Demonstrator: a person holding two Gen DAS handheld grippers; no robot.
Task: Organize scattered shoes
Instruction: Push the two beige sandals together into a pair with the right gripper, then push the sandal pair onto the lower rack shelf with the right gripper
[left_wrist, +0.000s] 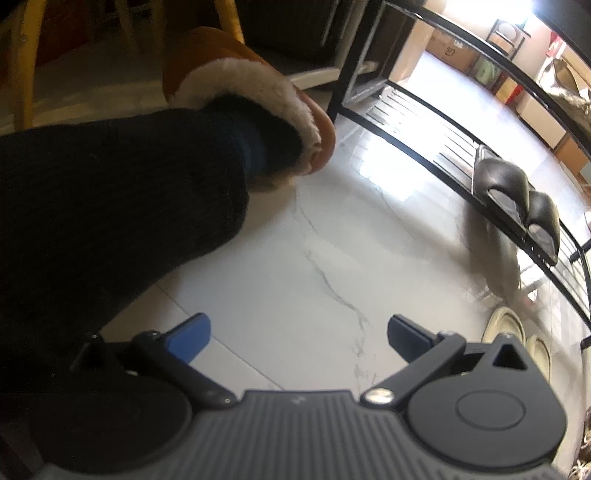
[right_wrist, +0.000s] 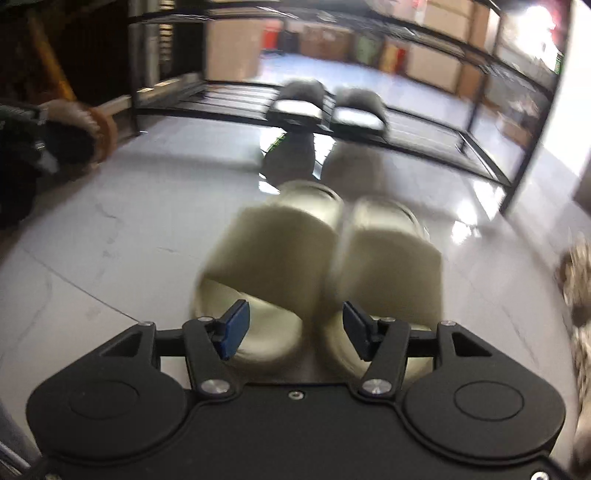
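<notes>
A pair of cream slide slippers (right_wrist: 314, 258) lies side by side on the pale floor, blurred, toes toward the rack. My right gripper (right_wrist: 295, 328) is low over their heel ends. One blue pad sits over each footbed and the two inner walls lie between the pads, with gaps visible on both sides. A pair of black slippers (right_wrist: 328, 103) rests on the bottom shelf of the black metal shoe rack (right_wrist: 443, 147). In the left wrist view my left gripper (left_wrist: 299, 336) stands open over bare floor, with the black slippers (left_wrist: 517, 195) far right and the cream slippers (left_wrist: 506, 325) at its right.
A person's leg in dark trousers (left_wrist: 110, 206) with a brown fleece-lined slipper (left_wrist: 258, 92) fills the upper left. Yellow chair legs (left_wrist: 232, 14) stand behind it. A fuzzy patterned thing (right_wrist: 580, 280) lies at the right edge. Boxes stand beyond the rack.
</notes>
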